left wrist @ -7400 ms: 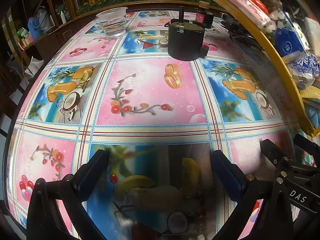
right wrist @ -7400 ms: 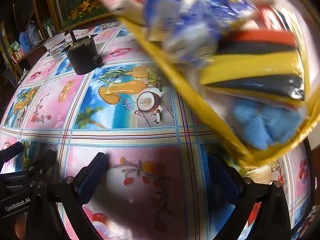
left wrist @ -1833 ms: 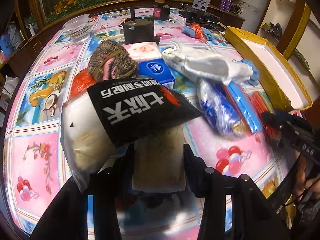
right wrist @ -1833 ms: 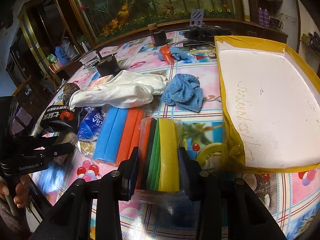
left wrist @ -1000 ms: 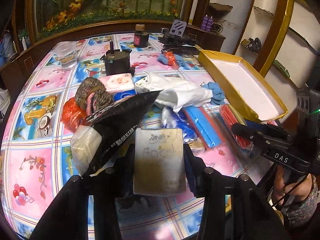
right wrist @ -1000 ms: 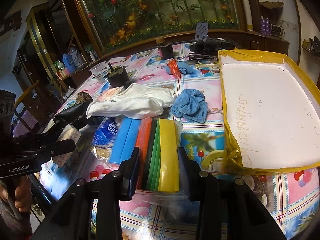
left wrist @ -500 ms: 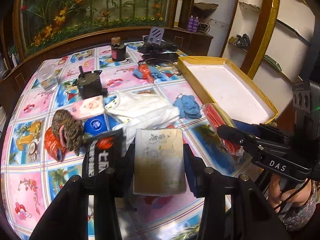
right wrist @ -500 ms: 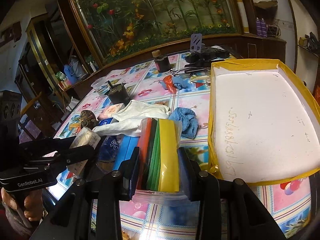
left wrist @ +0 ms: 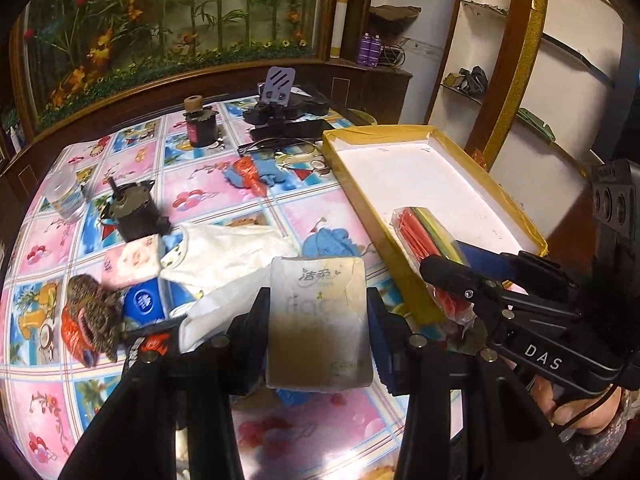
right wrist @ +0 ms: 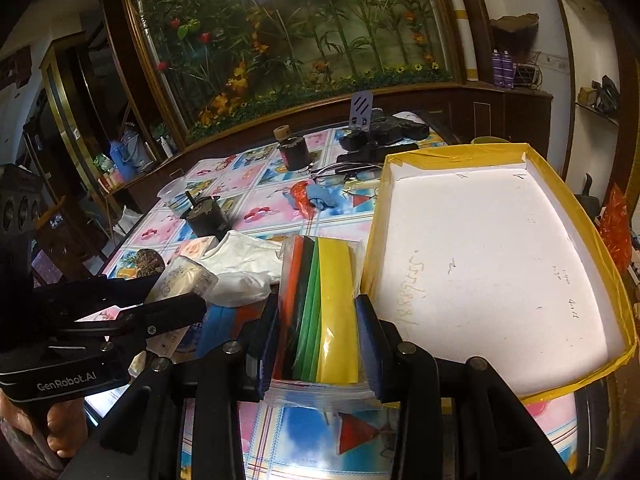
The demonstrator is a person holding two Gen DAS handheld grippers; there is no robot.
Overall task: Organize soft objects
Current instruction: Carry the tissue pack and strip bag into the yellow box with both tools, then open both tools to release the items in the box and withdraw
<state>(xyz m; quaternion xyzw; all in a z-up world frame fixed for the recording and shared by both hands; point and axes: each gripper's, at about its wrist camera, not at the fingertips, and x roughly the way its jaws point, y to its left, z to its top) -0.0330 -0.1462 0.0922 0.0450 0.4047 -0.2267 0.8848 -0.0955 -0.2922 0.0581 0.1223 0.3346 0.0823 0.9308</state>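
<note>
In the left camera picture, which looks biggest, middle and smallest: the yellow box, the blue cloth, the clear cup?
1. Yellow box, biggest by far.
2. Blue cloth.
3. Clear cup, only slightly smaller-looking; it sits farther away, so that order is unsure.

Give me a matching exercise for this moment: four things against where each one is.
Things:
1. tissue pack
2. bag of coloured sheets
3. blue cloth
4. yellow-rimmed box

Places:
A. on the table beside the box
B. between the right gripper's jaws
C. empty, on the table's right side
D. between the left gripper's jaws

Pairs: 1-D, 2-B, 3-A, 4-C
</note>
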